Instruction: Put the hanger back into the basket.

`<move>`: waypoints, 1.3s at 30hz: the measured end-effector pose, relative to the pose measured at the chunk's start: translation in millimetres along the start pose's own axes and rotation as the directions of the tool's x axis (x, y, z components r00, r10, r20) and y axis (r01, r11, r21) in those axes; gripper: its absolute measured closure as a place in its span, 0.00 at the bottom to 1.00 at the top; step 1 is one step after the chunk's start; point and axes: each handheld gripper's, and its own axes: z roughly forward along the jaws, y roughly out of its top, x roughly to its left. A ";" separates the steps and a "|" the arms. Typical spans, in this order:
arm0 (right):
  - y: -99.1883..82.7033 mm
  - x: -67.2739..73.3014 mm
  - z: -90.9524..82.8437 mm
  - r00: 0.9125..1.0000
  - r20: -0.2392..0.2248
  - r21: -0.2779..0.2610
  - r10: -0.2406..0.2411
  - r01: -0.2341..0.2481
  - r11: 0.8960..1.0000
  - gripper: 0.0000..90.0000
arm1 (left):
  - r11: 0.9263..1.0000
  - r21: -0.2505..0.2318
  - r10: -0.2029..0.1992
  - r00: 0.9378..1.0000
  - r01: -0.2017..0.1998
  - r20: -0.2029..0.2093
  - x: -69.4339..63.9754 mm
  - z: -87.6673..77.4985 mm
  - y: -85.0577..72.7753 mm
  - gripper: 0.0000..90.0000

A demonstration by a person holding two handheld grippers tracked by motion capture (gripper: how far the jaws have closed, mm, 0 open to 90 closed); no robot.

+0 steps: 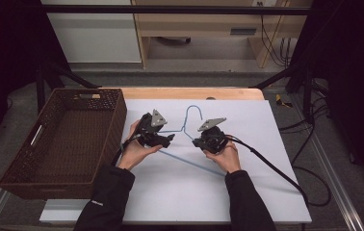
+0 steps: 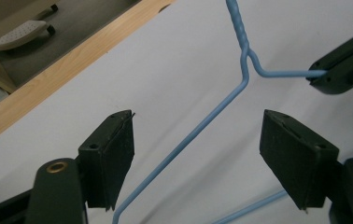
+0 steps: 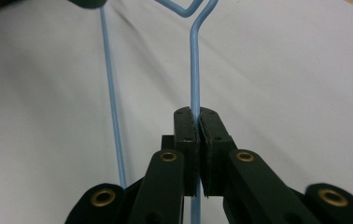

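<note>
- Blue wire hanger [image 1: 186, 139] flat on white mat [image 1: 247, 192]; right shoulder wire pinched between shut jaws of right gripper [image 3: 197, 116].
- Left gripper [image 2: 195, 140]: jaws wide, left shoulder wire between pads, untouched.
- Advised: steady right-hand pinch, left jaws centred on wire before re-closing.
- Brown wicker basket [image 1: 55, 144] left of left jaws; nothing between.

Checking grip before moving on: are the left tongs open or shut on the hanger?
Open: left tongs stand apart, hanger wire between them untouched.

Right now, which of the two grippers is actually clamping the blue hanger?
The right gripper: shut on the hanger wire. The left gripper stands open, wire loose between.
</note>
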 end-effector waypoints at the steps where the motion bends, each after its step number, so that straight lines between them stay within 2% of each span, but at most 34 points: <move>1: 0.0 0.1 -0.1 1.000 0.000 0.002 -0.001 0.001 1.000 0.98 | 0.999 0.024 0.040 0.999 -0.040 -0.009 -1.1 1.7 0.0 0.29; 3: -0.1 -0.1 -0.4 1.000 -0.003 0.005 -0.004 0.004 1.000 0.98 | 0.998 0.025 0.053 0.998 -0.053 -0.016 -3.2 4.1 -0.4 0.30; 4: -0.1 -0.4 -0.8 1.000 -0.003 0.006 -0.010 0.010 1.000 0.98 | 0.994 0.038 0.099 0.995 -0.099 -0.012 -5.9 7.9 -1.0 0.33; 5: -0.1 -0.4 -0.8 1.000 -0.003 0.006 -0.010 0.010 1.000 0.98 | 0.994 0.038 0.099 0.995 -0.099 -0.012 -5.9 7.9 -1.0 0.34; 6: -0.1 -0.2 -1.2 1.000 -0.004 0.007 -0.010 0.010 1.000 0.98 | 0.990 0.049 0.133 0.991 -0.131 -0.029 -8.4 11.9 -1.6 0.37; 7: 0.0 -0.5 -1.0 1.000 -0.006 0.006 -0.012 0.012 1.000 0.98 | 0.990 0.049 0.133 0.991 -0.131 -0.029 -8.4 11.9 -1.6 0.39; 8: 0.0 -0.5 -0.9 1.000 -0.005 0.006 -0.013 0.013 1.000 0.98 | 0.987 0.054 0.153 0.987 -0.151 -0.038 -9.4 17.8 -2.6 0.41; 16: -0.1 -0.6 -1.1 1.000 -0.012 0.010 -0.014 0.014 1.000 0.98 | 0.977 0.083 0.200 0.978 -0.196 -0.050 -10.5 28.1 -6.1 0.71; 17: -0.1 -0.6 -1.1 1.000 -0.013 0.011 -0.013 0.013 1.000 0.98 | 0.975 0.085 0.213 0.975 -0.207 -0.066 -11.0 28.4 -6.3 0.75; 18: 0.0 -0.4 -0.9 1.000 -0.014 0.014 -0.007 0.008 1.000 0.98 | 0.974 0.084 0.215 0.974 -0.209 -0.069 -10.8 28.0 -6.2 0.79; 19: -0.1 -0.4 -0.9 1.000 -0.014 0.017 -0.007 0.007 1.000 0.98 | 0.974 0.085 0.215 0.975 -0.209 -0.064 -10.4 27.6 -6.0 0.81; 20: -0.2 -0.4 -0.9 1.000 -0.016 0.015 -0.005 0.005 1.000 0.98 | 0.972 0.087 0.225 0.972 -0.218 -0.067 -10.6 27.3 -6.1 0.82; 22: 0.4 -0.4 -1.3 1.000 -0.022 0.006 0.002 -0.002 1.000 0.98 | 0.965 0.092 0.255 0.963 -0.247 -0.086 -13.1 27.0 -6.1 0.83; 23: 0.7 -0.4 -1.9 1.000 -0.025 0.009 0.007 -0.007 1.000 0.98 | 0.965 0.092 0.255 0.963 -0.247 -0.086 -13.1 27.0 -6.1 0.84; 24: 1.0 -0.4 -2.6 1.000 -0.022 0.010 0.005 -0.004 1.000 0.98 | 0.958 0.096 0.278 0.956 -0.269 -0.097 -15.4 26.4 -5.7 0.85; 25: 1.0 -0.4 -2.6 1.000 -0.022 0.010 0.005 -0.004 1.000 0.98 | 0.958 0.096 0.278 0.956 -0.269 -0.097 -15.4 26.4 -5.7 0.85; 26: 1.0 -1.0 -4.0 1.000 -0.027 0.004 -0.004 0.004 1.000 0.97 | 0.951 0.106 0.301 0.948 -0.291 -0.098 -18.6 23.7 -4.4 0.86; 29: 2.0 -0.5 -7.6 1.000 -0.027 0.006 -0.003 0.003 1.000 0.97 | 0.946 0.113 0.313 0.945 -0.302 -0.096 -20.3 21.9 -3.6 0.88; 31: 2.7 -0.8 -10.2 1.000 -0.025 -0.002 -0.009 0.009 1.000 0.97 | 0.937 0.129 0.337 0.937 -0.324 -0.095 -23.2 19.3 -2.0 0.89; 32: 3.2 -0.7 -11.7 1.000 -0.024 -0.001 -0.006 0.006 1.000 0.96 | 0.926 0.144 0.363 0.927 -0.348 -0.093 -25.6 17.3 -0.7 0.90; 33: 3.9 -1.2 -14.2 1.000 -0.021 -0.006 -0.012 0.012 1.000 0.96 | 0.922 0.146 0.374 0.923 -0.359 -0.093 -27.7 16.0 0.4 0.91; 34: 4.2 -1.7 -16.2 1.000 -0.018 -0.010 -0.020 0.019 1.000 0.95 | 0.914 0.158 0.392 0.915 -0.375 -0.092 -30.7 13.5 2.1 0.92; 36: 5.1 -1.6 -21.8 1.000 -0.006 -0.013 -0.021 0.021 1.000 0.94 | 0.907 0.160 0.407 0.908 -0.390 -0.096 -35.2 10.5 4.2 0.94; 38: 6.2 -1.7 -27.7 1.000 -0.001 -0.017 -0.020 0.020 1.000 0.93 | 0.894 0.175 0.432 0.897 -0.413 -0.091 -40.6 5.7 7.6 0.95; 39: 6.8 -1.8 -31.8 1.000 0.008 -0.024 -0.025 0.025 0.999 0.92 | 0.897 0.169 0.427 0.899 -0.408 -0.094 -42.6 4.5 8.5 0.96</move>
